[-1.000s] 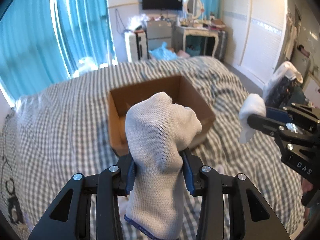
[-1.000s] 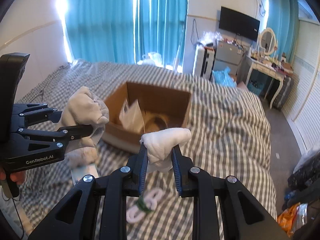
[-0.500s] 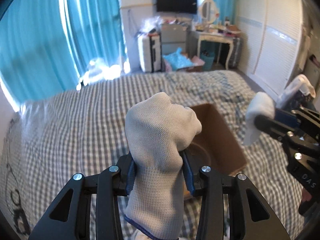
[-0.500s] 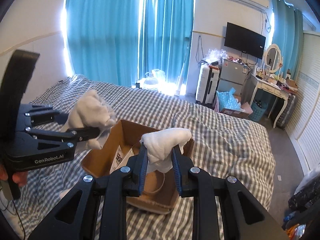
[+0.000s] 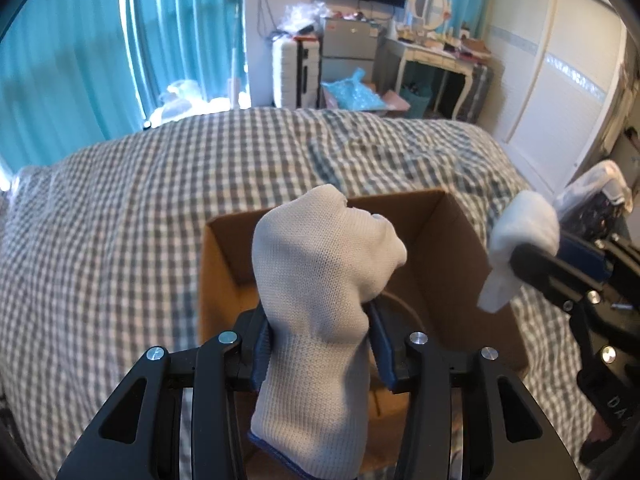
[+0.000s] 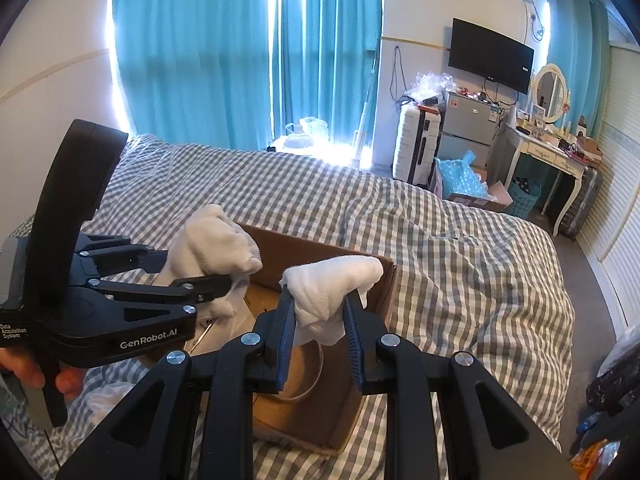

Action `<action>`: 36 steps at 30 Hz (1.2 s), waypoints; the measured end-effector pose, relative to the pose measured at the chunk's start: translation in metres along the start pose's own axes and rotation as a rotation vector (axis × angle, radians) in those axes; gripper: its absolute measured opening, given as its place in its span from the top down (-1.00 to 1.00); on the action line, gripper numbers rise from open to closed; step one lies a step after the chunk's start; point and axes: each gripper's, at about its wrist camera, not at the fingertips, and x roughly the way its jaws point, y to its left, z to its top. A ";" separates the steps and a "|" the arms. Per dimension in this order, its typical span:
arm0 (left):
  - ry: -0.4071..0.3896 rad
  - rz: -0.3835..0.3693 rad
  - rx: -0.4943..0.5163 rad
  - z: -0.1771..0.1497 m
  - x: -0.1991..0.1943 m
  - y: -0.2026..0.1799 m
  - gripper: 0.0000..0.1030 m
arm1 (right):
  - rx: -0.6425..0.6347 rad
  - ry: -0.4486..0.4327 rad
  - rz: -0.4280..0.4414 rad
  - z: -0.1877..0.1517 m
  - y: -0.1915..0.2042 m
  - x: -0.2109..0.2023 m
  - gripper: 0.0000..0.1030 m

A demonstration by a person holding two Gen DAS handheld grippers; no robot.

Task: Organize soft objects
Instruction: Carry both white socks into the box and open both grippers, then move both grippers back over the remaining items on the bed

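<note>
Above the open cardboard box [image 5: 452,248] on the checked bed [image 5: 120,220], both grippers hold soft things in the air. The left gripper [image 5: 320,348] has its jaws clamped on a knitted glove [image 5: 320,300]. The glove's long axis runs along the gripper's fingers: its blue-edged cuff hangs back toward the camera and its bunched finger end points forward, over the box. In the right wrist view the same glove [image 6: 216,248] sits over the box's near left edge. The right gripper [image 6: 320,320] has its jaws clamped on a white cloth [image 6: 332,284]. The cloth lies crosswise between the jaws, one end poking out to the right, a fold drooping down toward the inside of the box [image 6: 320,252]. The two grippers are near each other but apart.
</note>
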 end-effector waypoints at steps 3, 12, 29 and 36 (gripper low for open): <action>-0.003 0.009 -0.004 0.005 0.001 0.000 -0.08 | 0.013 0.001 0.004 0.004 -0.005 0.010 0.55; -0.027 0.016 0.016 0.006 -0.016 0.012 -0.20 | 0.052 -0.016 -0.009 0.020 -0.005 0.029 0.04; -0.117 0.059 0.041 -0.015 -0.103 0.021 -0.21 | 0.036 -0.040 -0.077 0.017 0.009 -0.056 -0.59; -0.185 0.083 0.105 -0.049 -0.164 0.008 -0.66 | 0.006 -0.003 -0.104 -0.011 0.034 -0.111 -0.82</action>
